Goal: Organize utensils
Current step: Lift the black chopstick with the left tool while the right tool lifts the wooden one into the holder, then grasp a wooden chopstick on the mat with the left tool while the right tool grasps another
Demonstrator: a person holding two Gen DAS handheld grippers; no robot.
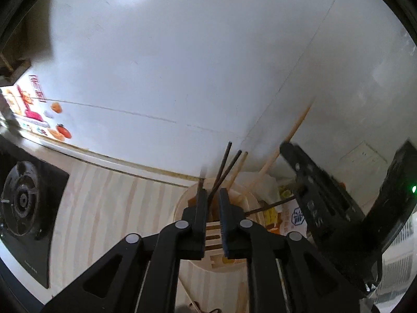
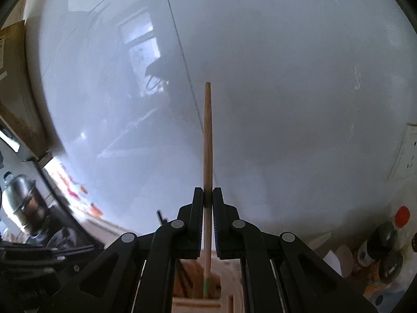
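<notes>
Two dark thin chopsticks (image 1: 226, 168) sit pinched in the left gripper (image 1: 213, 195) at centre frame, above the pale wooden utensil holder (image 1: 179, 208). The right gripper (image 2: 207, 195), low in its own view, is clamped on a light wooden chopstick (image 2: 207, 135) whose green-banded end dips into the holder (image 2: 198, 301). Lower each straight and release only once the tips are inside. Red characters on the poster (image 1: 36, 91) at left seem unreadable.
</notes>
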